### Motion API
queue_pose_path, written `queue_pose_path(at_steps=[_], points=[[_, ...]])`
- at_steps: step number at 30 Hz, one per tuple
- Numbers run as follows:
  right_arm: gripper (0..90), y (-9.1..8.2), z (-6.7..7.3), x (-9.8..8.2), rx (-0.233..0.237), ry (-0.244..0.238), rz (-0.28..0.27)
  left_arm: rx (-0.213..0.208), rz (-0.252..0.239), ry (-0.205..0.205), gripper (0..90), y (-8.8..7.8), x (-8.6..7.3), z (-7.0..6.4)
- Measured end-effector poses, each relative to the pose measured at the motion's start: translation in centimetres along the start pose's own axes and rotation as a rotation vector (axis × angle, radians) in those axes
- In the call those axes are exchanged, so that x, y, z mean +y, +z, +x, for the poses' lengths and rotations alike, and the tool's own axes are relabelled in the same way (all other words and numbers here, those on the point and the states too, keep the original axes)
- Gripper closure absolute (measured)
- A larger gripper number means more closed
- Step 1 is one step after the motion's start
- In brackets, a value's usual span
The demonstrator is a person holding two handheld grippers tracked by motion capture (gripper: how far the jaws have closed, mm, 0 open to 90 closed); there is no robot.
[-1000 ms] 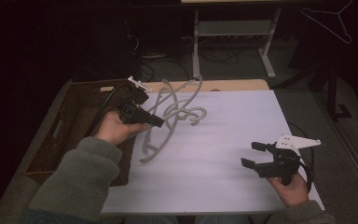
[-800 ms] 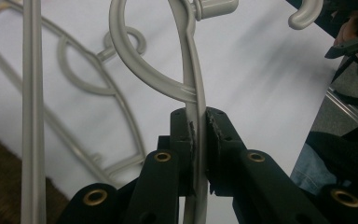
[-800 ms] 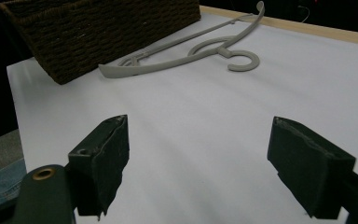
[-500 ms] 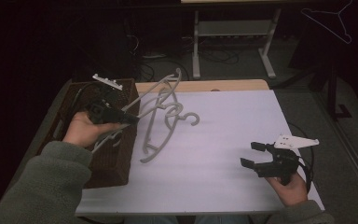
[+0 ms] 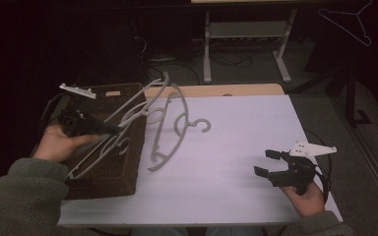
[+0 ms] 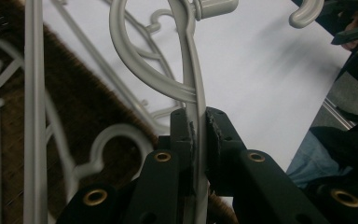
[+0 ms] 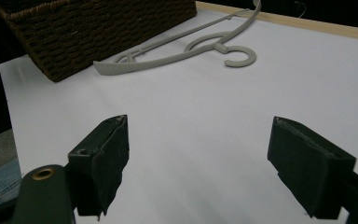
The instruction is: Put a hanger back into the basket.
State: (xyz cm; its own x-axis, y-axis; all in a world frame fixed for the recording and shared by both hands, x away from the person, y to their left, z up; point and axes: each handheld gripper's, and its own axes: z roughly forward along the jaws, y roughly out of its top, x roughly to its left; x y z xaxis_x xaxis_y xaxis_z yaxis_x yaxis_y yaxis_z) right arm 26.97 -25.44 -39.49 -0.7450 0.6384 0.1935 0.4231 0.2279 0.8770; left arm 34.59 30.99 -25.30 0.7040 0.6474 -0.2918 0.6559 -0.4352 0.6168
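One grey hanger (image 6: 193, 93) is clamped between the left gripper (image 5: 109, 129) jaws over the basket (image 5: 128, 162) for stowing; the right gripper (image 5: 268, 163) jaws stand open, empty.

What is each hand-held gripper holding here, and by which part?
The left hand-held gripper is shut on a grey plastic hanger, clamping its thin curved arm a little below the hook, over the wicker basket. The right hand-held gripper is open and holds nothing.

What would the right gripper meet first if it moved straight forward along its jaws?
Probably the grey hanger lying on the white tabletop; the right gripper has only bare surface before it, though depth is uncertain.
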Motion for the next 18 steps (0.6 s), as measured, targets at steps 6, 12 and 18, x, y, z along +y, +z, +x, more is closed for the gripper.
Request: queue_pose_path(at_steps=[6, 12, 18], points=[[19.7, 0.2, 0.1, -0.1, -0.005, -0.003, 0.011, 0.002, -0.012, -0.038, 82.4, -1.3, -2.0, 1.7], [19.7, 0.4, 0.0, -0.1, -0.011, 0.005, 0.019, 0.003, -0.035, -0.061, 82.4, -2.9, -3.7, 3.1], [19.7, 0.6, 0.0, -0.1, -0.011, 0.006, 0.021, 0.013, -0.032, -0.081, 82.3, -3.8, -5.2, 4.4]])
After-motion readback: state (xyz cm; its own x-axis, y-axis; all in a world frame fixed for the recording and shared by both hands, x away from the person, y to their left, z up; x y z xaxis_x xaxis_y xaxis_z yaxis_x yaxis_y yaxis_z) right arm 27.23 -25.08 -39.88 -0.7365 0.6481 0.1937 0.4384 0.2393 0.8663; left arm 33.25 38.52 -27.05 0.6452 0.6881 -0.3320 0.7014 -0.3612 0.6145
